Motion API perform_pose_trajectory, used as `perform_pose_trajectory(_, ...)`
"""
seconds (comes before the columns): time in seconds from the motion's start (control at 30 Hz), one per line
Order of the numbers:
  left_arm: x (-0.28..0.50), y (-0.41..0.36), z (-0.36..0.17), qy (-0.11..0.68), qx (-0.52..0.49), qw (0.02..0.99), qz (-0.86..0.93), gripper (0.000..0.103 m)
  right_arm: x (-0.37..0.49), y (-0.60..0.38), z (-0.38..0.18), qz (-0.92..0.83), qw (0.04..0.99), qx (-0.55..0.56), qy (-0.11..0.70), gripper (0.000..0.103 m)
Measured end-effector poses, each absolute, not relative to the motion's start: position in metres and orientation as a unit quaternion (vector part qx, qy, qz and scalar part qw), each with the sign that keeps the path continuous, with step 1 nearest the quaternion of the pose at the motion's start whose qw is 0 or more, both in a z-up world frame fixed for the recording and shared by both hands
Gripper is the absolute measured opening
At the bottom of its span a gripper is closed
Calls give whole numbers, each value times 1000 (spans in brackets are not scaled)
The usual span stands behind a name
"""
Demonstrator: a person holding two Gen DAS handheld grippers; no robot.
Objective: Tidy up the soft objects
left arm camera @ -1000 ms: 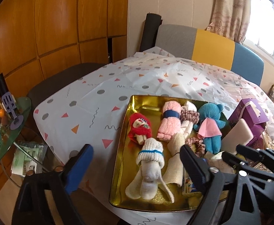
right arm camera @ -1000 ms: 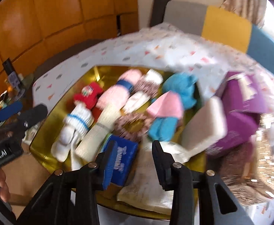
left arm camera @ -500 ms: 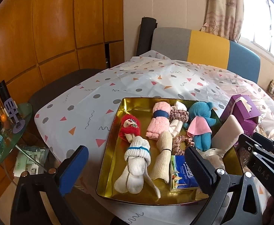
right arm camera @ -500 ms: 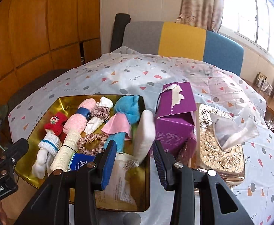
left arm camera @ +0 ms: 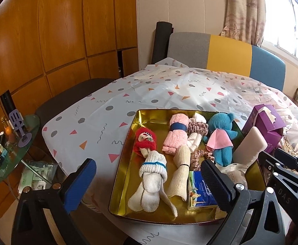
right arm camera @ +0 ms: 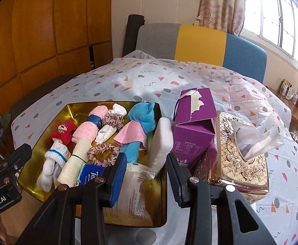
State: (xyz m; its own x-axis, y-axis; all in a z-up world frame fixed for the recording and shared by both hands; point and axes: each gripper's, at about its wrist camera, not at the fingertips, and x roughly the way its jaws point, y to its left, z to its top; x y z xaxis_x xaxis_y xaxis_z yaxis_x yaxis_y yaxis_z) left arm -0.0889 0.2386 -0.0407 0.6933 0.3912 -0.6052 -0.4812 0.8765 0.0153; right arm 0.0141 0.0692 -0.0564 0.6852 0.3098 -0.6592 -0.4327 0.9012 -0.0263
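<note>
Soft toys [left arm camera: 175, 147] fill the gold tray [left arm camera: 120, 175]; both hand-held grippers [left arm camera: 149, 181] [right arm camera: 147, 175] spread, empty

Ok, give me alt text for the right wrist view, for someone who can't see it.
The right gripper hangs open and empty over the near edge of a gold tray packed with rolled socks, towels, scrunchies, a blue plush toy and a tissue pack. A purple box and an ornate gold tissue box stand beside it on a patterned tablecloth.

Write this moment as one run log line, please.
left gripper: open, empty | right gripper: open, empty | soft items in gold tray | purple box beside tray
</note>
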Motion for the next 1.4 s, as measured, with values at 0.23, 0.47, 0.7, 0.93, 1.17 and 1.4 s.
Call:
perform_pose_trajectory(0.23, -90, 239, -40, 309, -73, 917, 240, 103, 14, 70, -58, 205, 911, -90, 346, 40)
perform_pose_trajectory(0.47, -90, 240, -41, 309, -73, 917, 240, 103, 14, 72, -58, 207, 910, -92, 347, 40)
perform_pose_trajectory(0.7, -90, 240, -40, 309, -74, 917, 241, 103, 14, 73, -60, 209, 909, -94, 348, 40)
perform_pose_trajectory(0.93, -91, 242, -42, 311, -74, 916, 243, 103, 14, 74, -60, 209, 909, -94, 349, 40)
perform_pose_trajectory(1.17, -92, 243, -42, 311, -75, 915, 244, 103, 13, 74, -60, 210, 908, -95, 349, 40)
perform_pose_trajectory(1.4, -92, 243, -41, 311, -76, 915, 245, 103, 13, 74, -61, 210, 908, -96, 350, 40)
